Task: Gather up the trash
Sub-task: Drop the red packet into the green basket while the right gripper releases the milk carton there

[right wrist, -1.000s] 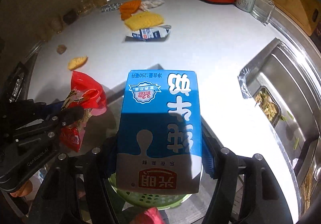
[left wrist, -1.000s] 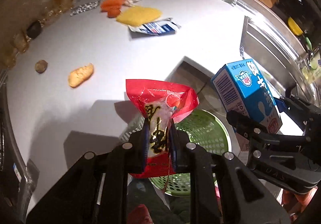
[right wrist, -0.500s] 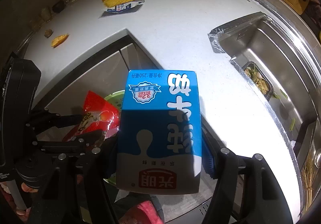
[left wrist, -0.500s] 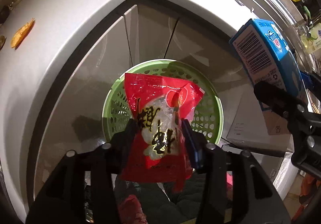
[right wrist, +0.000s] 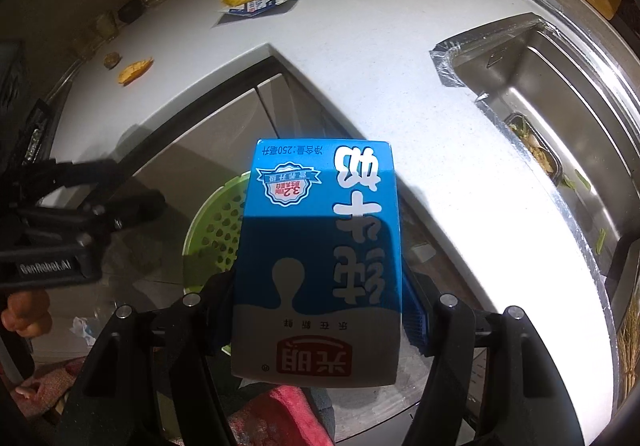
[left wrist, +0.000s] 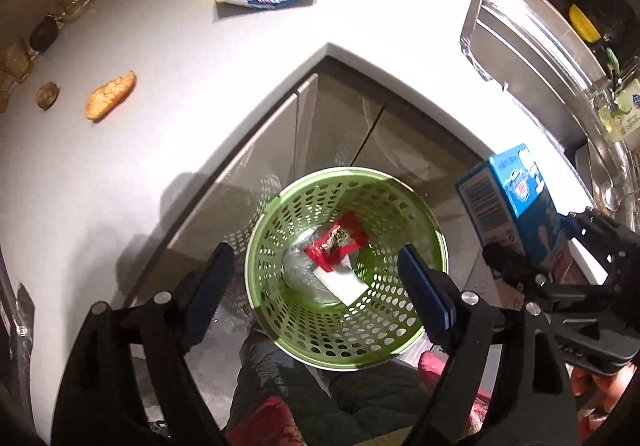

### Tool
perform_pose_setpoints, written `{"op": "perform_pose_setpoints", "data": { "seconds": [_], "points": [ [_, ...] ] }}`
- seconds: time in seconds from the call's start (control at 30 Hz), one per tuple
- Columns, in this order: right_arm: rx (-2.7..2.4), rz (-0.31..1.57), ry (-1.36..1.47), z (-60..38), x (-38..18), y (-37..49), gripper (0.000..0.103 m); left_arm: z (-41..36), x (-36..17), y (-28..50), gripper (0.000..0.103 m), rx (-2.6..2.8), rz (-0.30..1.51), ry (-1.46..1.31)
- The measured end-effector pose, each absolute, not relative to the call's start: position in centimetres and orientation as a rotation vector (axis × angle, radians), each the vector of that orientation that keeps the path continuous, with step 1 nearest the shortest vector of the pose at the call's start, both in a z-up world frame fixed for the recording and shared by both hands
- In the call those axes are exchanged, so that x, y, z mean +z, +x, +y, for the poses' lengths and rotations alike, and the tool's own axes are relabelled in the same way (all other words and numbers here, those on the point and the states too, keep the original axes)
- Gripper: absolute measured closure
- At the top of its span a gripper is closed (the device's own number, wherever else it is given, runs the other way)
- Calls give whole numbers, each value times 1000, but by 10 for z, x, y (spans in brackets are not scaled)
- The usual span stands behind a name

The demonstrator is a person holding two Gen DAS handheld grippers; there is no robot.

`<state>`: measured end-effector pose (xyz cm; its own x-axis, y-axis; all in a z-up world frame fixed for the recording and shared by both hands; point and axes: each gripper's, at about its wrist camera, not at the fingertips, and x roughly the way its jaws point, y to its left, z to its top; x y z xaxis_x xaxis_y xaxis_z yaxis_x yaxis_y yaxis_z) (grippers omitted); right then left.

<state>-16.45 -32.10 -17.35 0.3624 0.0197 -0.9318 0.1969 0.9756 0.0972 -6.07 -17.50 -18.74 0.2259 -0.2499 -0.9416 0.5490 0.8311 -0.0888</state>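
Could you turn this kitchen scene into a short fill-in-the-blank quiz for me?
1. The red wrapper lies inside the ____ basket.
2. The right gripper is shut on a ____ milk carton.
3. The left gripper, above the basket, holds ____.

Missing words: green; blue; nothing

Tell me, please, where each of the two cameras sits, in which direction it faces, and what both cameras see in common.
Left wrist: on the left gripper, facing steeply down into the green basket holding a red wrapper; its jaws have just opened, nothing between them; a fingertip shows lower right.
Right wrist: on the right gripper, looking down past the blue milk carton it clamps; a hand shows at left.
Shared: basket, carton, white counter, sink, counter scraps.
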Motion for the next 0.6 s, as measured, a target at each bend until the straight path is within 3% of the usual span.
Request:
{"op": "perform_pose_setpoints", "data": {
  "seconds": [0.17, 0.27, 0.3, 0.6],
  "points": [
    [-64, 1226, 177, -302, -182, -161, 35, -153, -165, -41, 23, -506, 1166, 275],
    [-72, 1233, 151, -295, -185, -157, 10, -136, -163, -29, 23, -476, 1159, 256],
    [-77, 1232, 143, -294, -185, -155, 8, -130, -163, -25, 23, -463, 1157, 250],
    [-35, 1153, 162, -276, -159, -107, 6, -78, -157, 25, 23, -344, 1130, 178]
  ]
}}
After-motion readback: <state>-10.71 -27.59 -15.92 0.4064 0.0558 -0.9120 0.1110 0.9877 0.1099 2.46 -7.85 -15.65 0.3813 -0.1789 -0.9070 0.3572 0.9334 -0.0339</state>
